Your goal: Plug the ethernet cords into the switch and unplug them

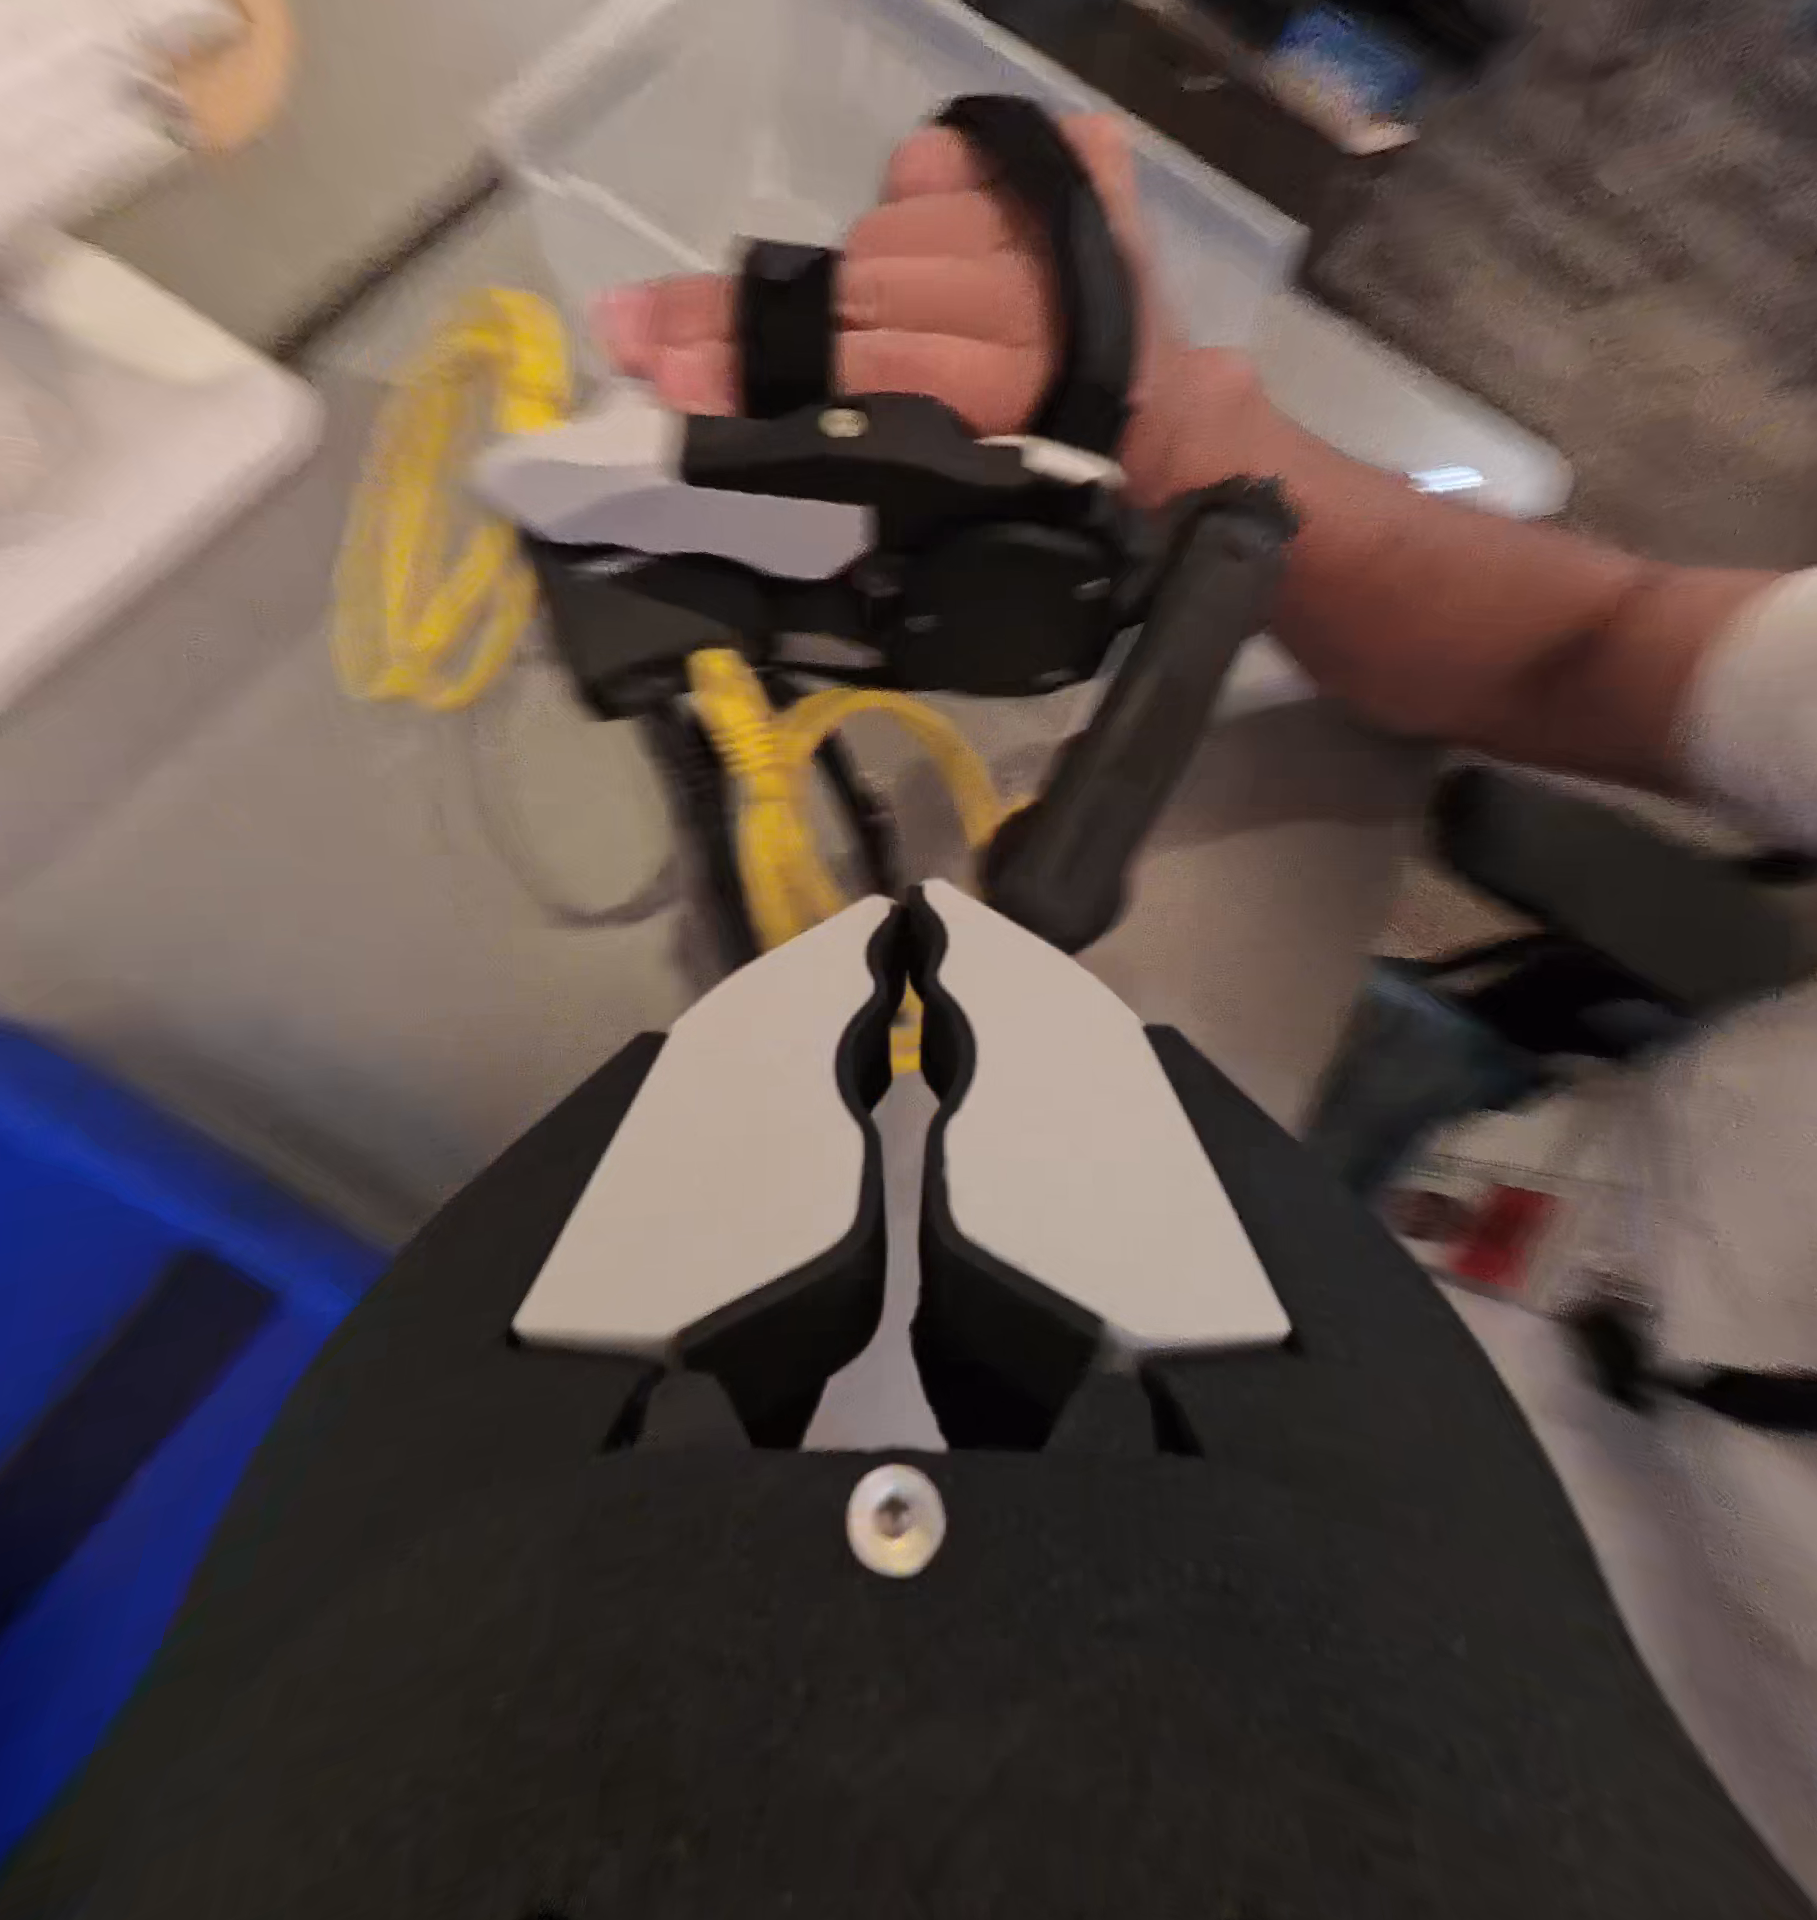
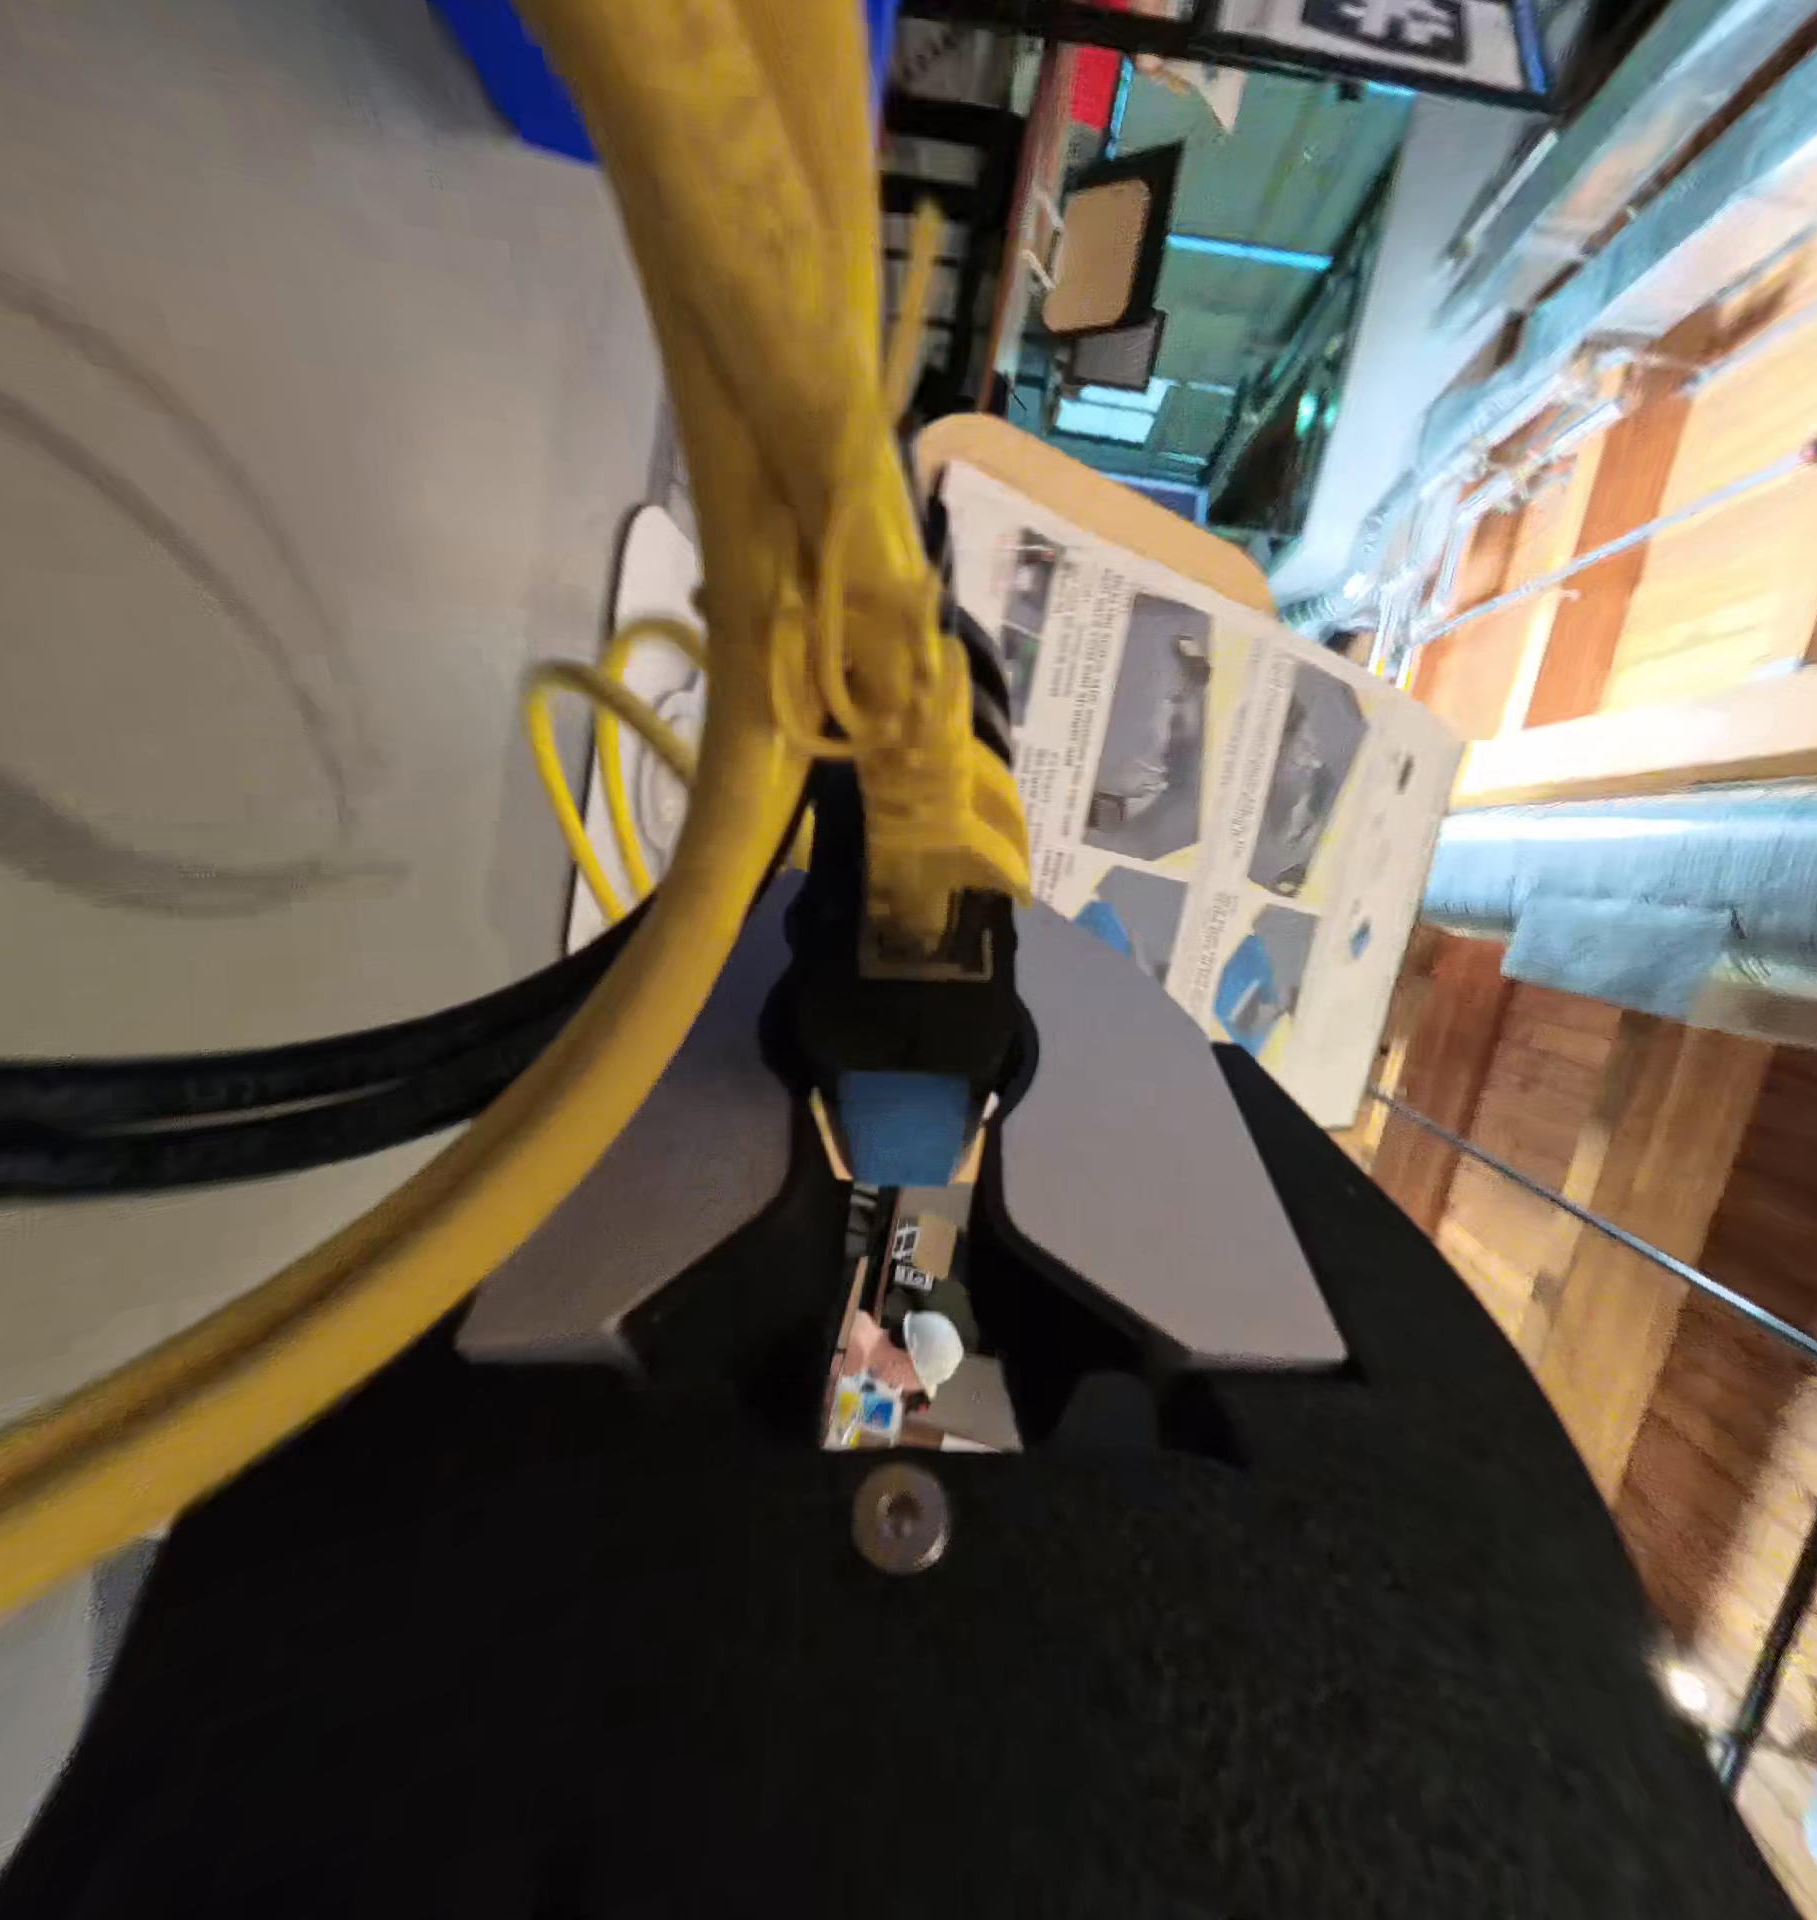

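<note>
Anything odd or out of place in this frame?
Yes. The black switch is off the table, clamped in the right tongs and tilted, with a yellow cord plugged in and its slack looping over the tool. The left tongs are closed with only a sliver of yellow showing behind them. Both views are motion-blurred.

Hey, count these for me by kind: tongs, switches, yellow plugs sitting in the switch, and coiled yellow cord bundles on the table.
Tongs: 2 (left tongs, right tongs)
Switch: 1
Yellow plug in the switch: 1
Coiled yellow cord bundle: 1
Total: 5
</note>
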The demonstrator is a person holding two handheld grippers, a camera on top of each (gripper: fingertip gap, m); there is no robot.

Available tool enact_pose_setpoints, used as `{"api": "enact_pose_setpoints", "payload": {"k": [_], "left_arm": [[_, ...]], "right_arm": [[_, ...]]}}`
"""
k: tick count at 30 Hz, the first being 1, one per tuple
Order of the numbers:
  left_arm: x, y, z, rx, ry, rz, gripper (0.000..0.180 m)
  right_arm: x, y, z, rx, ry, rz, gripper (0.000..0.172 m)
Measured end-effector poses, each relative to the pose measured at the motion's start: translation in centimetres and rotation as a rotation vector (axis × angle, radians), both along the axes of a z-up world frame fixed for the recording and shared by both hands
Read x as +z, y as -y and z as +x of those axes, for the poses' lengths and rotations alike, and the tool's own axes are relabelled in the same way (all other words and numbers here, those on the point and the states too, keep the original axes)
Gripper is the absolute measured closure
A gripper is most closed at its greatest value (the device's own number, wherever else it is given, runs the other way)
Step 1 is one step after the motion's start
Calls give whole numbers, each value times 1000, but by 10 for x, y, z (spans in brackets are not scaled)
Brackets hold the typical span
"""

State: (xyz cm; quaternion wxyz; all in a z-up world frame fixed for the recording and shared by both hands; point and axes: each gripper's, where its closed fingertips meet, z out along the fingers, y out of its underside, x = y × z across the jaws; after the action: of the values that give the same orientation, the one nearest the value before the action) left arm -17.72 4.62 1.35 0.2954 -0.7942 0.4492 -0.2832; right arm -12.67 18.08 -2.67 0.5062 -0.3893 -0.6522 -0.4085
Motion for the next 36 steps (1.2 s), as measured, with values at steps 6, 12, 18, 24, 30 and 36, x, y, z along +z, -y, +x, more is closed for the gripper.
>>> {"api": "enact_pose_setpoints", "payload": {"k": [6,12,18,24,30,36], "left_arm": [[-4,-21,-10,70,-16,135,180],[-1,-39,10,33,190,192,148],[44,4,7,-361,572,483,151],[42,25,17,-625,542,715,153],[28,11,41,-633,393,878,146],[24,6,45,-661,372,961,153]], "right_arm": [[5,5,5,36,-83,-34,146],[36,28,-12,125,-135,67,140],[32,49,-16,330,-268,-161,147],[37,82,-28,564,-414,-391,147],[39,86,-30,594,-467,-455,147],[32,88,-33,618,-509,-556,147]]}}
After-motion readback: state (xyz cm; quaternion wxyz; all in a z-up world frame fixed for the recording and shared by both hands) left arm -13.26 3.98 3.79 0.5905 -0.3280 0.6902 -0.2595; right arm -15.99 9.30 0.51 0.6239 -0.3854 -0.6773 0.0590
